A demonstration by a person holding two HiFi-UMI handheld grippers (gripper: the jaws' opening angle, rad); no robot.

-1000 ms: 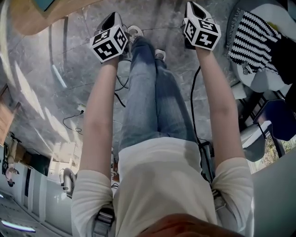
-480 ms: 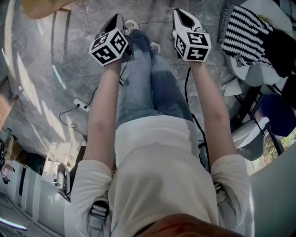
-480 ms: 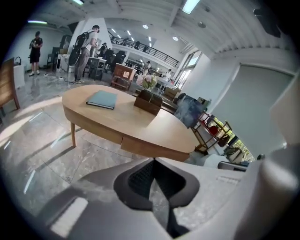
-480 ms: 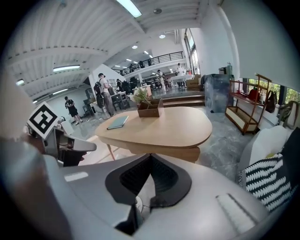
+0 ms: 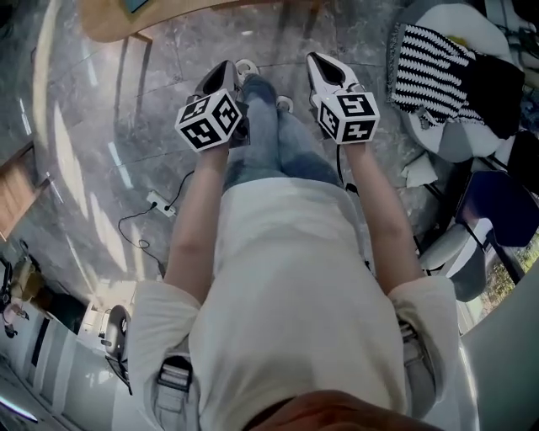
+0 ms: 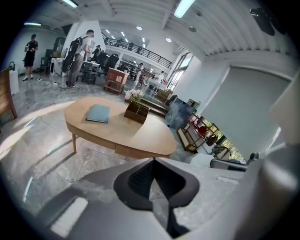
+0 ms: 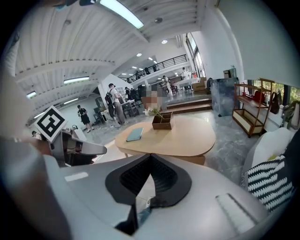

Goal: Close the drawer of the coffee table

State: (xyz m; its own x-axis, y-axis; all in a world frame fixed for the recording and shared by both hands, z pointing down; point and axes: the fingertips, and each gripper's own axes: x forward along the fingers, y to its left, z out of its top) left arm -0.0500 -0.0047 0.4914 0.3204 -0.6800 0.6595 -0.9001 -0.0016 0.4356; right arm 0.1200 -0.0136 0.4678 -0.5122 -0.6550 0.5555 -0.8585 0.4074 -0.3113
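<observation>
The oval wooden coffee table (image 6: 117, 129) stands a few steps ahead on the grey stone floor. Its drawer (image 6: 136, 151) sits under the near edge and sticks out slightly. On top lie a blue book (image 6: 98, 113) and a wooden box with flowers (image 6: 136, 111). In the right gripper view the table (image 7: 183, 136) is straight ahead. In the head view only its edge (image 5: 109, 25) shows at the top left. My left gripper (image 5: 226, 69) and right gripper (image 5: 317, 61) are held side by side in front of the person's legs, far from the table. Both are shut with nothing in them.
A chair with a black-and-white striped throw (image 5: 438, 59) stands to the right, a dark blue seat (image 5: 497, 206) nearer. A power strip with cables (image 5: 160, 204) lies on the floor at the left. A wooden shelf rack (image 7: 248, 105) stands beyond the table, with people far behind.
Both grippers have risen and drawn closer to the body, staying shut. The head view has tilted, so more of the table edge shows at the top.
</observation>
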